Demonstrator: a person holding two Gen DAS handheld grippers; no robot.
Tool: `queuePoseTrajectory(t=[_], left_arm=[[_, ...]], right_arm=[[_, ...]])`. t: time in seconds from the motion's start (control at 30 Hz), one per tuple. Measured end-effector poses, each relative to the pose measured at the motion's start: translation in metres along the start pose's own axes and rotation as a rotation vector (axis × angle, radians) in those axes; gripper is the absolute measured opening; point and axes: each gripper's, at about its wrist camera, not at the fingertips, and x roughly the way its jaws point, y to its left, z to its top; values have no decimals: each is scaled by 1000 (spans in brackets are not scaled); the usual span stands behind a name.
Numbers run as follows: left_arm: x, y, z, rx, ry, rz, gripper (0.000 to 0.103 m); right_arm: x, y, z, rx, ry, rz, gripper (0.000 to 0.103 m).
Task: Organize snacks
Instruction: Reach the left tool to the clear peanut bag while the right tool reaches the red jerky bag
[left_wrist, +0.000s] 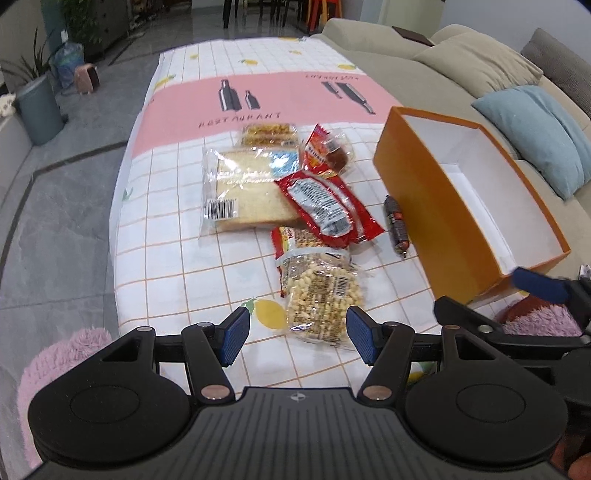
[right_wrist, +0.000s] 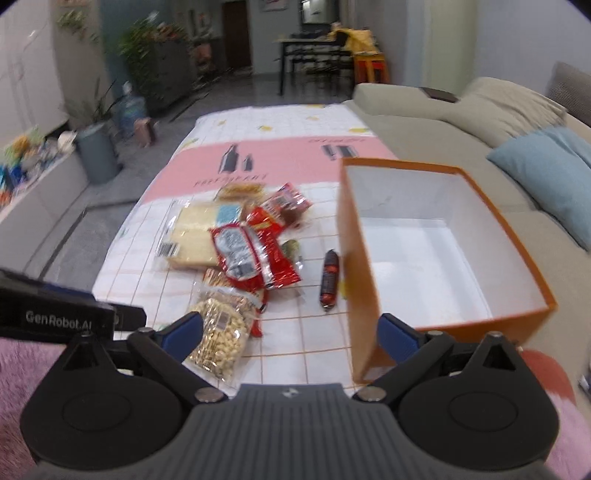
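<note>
Snacks lie on the tablecloth: a peanut bag (left_wrist: 317, 291) (right_wrist: 219, 338), a red packet (left_wrist: 328, 206) (right_wrist: 251, 258), sliced bread (left_wrist: 243, 188) (right_wrist: 194, 230), a sausage stick (left_wrist: 397, 225) (right_wrist: 330, 277), a cake packet (left_wrist: 327, 149) and biscuits (left_wrist: 269, 133). An open orange box (left_wrist: 417, 206) (right_wrist: 356, 295) with a bare white inside stands to the right. My left gripper (left_wrist: 298, 338) is open and empty, just short of the peanut bag. My right gripper (right_wrist: 291, 334) is open and empty near the box's front corner.
The table (left_wrist: 173, 236) has a white and pink checked cloth. A beige sofa (right_wrist: 424, 122) with a blue cushion (right_wrist: 550, 173) runs along the right. Pink fluffy fabric (left_wrist: 59, 354) lies at the near edge. Grey floor, a bin and plants are to the left.
</note>
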Motion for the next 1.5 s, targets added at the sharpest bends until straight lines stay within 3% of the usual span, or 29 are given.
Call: queuePoseTrajectory(t=[0.03, 0.17, 0.23, 0.37, 0.6, 0.93, 1.07, 1.3, 1.5], left_arm=[[5, 4, 1, -13, 14, -6, 71], [26, 19, 5, -65, 59, -80, 69], [38, 22, 6, -74, 77, -108, 69], [65, 25, 9, -73, 113, -119, 69], [104, 26, 13, -80, 168, -144, 69], [126, 22, 15, -69, 201, -201, 75], [126, 20, 15, -71, 198, -224, 63], [112, 16, 15, -45, 163, -200, 41], [95, 13, 14, -43, 126, -215, 39]], right_arm=[[6, 3, 1, -20, 13, 10, 79], [38, 11, 1, -54, 75, 71, 70], [57, 13, 0, -64, 117, 84, 50], [90, 11, -2, -53, 195, 111, 38], [121, 13, -7, -26, 263, 156, 36], [139, 9, -6, 2, 274, 156, 36], [141, 9, -5, 6, 271, 158, 37], [141, 8, -6, -1, 267, 149, 37], [141, 6, -6, 13, 265, 135, 37]])
